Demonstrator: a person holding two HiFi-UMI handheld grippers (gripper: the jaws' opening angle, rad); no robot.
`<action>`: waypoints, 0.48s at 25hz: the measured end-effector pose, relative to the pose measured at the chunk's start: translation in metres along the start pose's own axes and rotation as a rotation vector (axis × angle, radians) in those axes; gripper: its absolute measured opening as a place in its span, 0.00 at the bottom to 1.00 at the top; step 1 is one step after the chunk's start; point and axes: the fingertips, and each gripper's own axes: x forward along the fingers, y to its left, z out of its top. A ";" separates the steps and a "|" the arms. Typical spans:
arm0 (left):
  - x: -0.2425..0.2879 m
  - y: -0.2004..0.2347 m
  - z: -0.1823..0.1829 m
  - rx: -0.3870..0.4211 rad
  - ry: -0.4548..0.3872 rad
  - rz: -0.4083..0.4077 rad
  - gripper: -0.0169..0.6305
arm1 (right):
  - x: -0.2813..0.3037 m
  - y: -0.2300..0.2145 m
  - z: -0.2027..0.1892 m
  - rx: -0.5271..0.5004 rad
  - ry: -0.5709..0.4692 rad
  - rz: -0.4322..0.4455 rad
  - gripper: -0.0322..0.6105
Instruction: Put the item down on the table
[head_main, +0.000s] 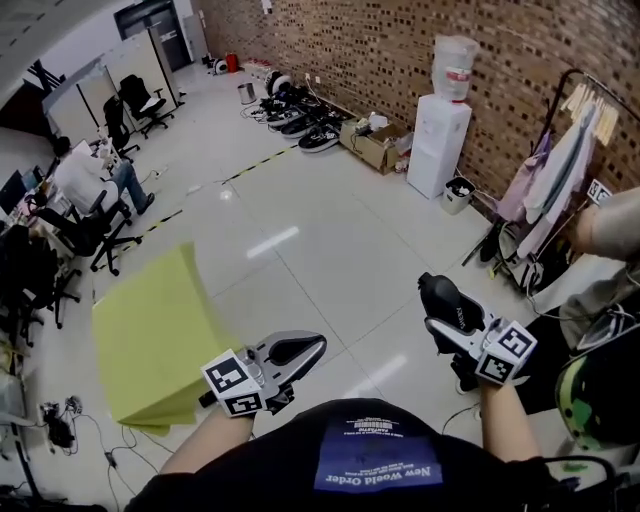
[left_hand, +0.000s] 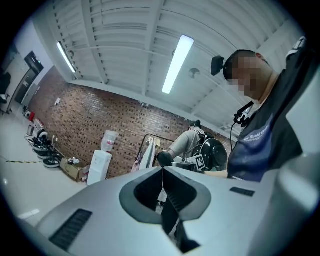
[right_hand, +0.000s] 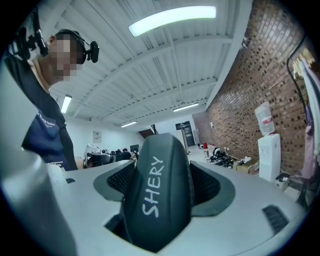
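Note:
My right gripper is shut on a black oblong case with white lettering and holds it up in the air at the right, over the floor. In the right gripper view the case fills the gap between both ribbed pads, which press its sides. A yellow-green table stands at the left. Beside the table's right edge my left gripper is shut and holds nothing. In the left gripper view its jaws meet tip to tip.
A water dispenser, a cardboard box and a clothes rack line the brick wall. People sit at desks with office chairs at the far left. A dark helmet lies at the right.

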 end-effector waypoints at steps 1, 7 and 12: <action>0.005 0.014 0.000 -0.002 0.001 0.010 0.03 | 0.010 -0.015 0.000 0.004 -0.002 0.003 0.58; 0.043 0.096 0.014 0.000 -0.018 0.078 0.03 | 0.074 -0.106 0.006 0.011 0.012 0.052 0.57; 0.086 0.176 0.039 -0.010 -0.060 0.181 0.03 | 0.135 -0.190 0.029 0.003 0.029 0.141 0.57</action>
